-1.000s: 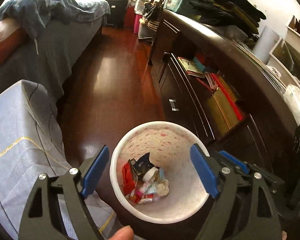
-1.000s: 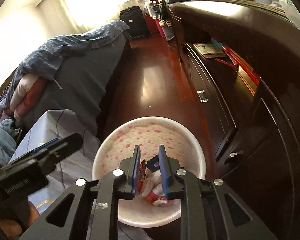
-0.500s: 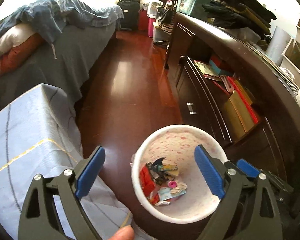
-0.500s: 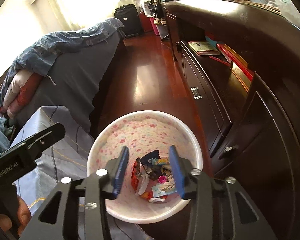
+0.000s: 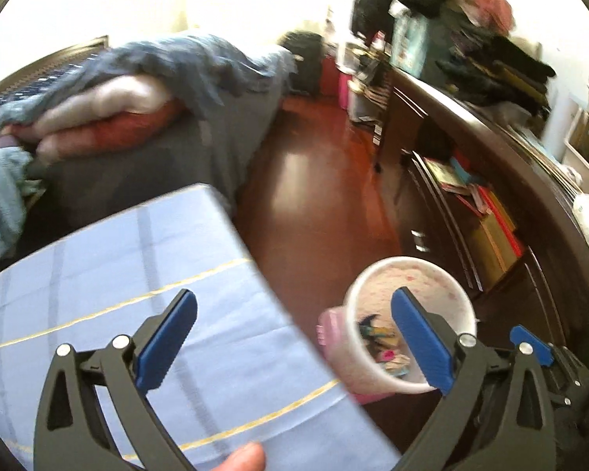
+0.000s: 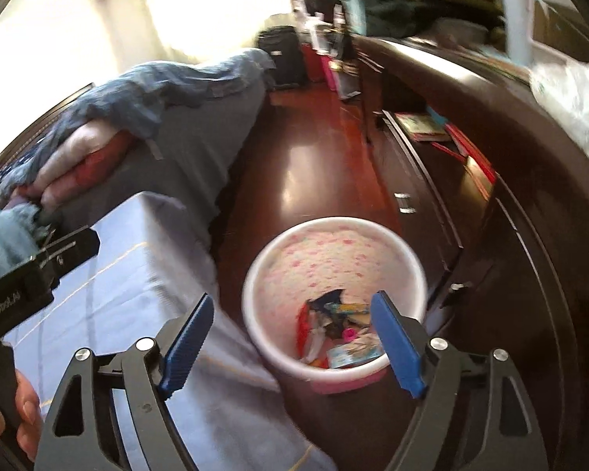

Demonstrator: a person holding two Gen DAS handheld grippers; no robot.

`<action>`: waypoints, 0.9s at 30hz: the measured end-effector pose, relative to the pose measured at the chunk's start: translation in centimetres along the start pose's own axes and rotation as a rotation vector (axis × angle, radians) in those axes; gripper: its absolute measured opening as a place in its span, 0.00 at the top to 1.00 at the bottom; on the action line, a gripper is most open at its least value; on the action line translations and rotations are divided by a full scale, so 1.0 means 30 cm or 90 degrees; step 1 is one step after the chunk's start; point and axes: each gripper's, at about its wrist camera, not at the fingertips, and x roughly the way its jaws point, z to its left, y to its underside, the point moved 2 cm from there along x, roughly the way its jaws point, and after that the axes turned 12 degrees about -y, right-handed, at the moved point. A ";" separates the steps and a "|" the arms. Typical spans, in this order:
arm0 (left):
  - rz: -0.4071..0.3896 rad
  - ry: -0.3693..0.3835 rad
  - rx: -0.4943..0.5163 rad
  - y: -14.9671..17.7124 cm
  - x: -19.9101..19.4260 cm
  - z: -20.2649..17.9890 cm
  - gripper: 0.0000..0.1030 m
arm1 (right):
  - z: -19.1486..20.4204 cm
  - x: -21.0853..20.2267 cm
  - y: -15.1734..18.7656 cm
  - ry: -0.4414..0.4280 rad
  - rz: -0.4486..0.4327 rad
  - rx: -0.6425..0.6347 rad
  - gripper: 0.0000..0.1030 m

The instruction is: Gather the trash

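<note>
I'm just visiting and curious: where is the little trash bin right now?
The trash bin stands on the dark wooden floor, low and centre in the right wrist view, between the blue-covered bed corner and the dark cabinet.

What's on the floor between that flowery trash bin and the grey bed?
Only bare wooden floor between the bin and the bed, clearest in the right wrist view.

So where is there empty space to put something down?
The shiny wooden floor between the bed and the dark cabinet is bare. The blue cloth-covered surface beside the bin is bare too. The cabinet top is crowded with piled things, and trash fills the bin's bottom.
</note>
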 end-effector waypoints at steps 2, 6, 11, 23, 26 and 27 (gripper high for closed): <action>-0.012 -0.023 -0.015 0.011 -0.057 0.066 0.03 | 0.076 -0.031 0.016 -0.012 -0.007 -0.021 0.17; -0.037 -0.083 -0.063 0.050 -0.206 0.252 0.03 | 0.230 -0.085 0.048 -0.047 -0.013 -0.072 0.14; -0.074 -0.145 -0.121 0.118 -0.399 0.468 0.03 | 0.436 -0.168 0.093 -0.093 -0.033 -0.137 0.08; -0.193 -0.281 -0.215 0.261 -0.942 0.804 0.03 | 0.844 -0.509 0.186 -0.197 -0.115 -0.302 0.04; -0.243 -0.305 -0.232 0.287 -1.097 0.838 0.03 | 0.916 -0.612 0.198 -0.232 -0.127 -0.324 0.04; -0.253 -0.317 -0.235 0.296 -1.137 0.846 0.03 | 0.934 -0.637 0.207 -0.238 -0.133 -0.330 0.04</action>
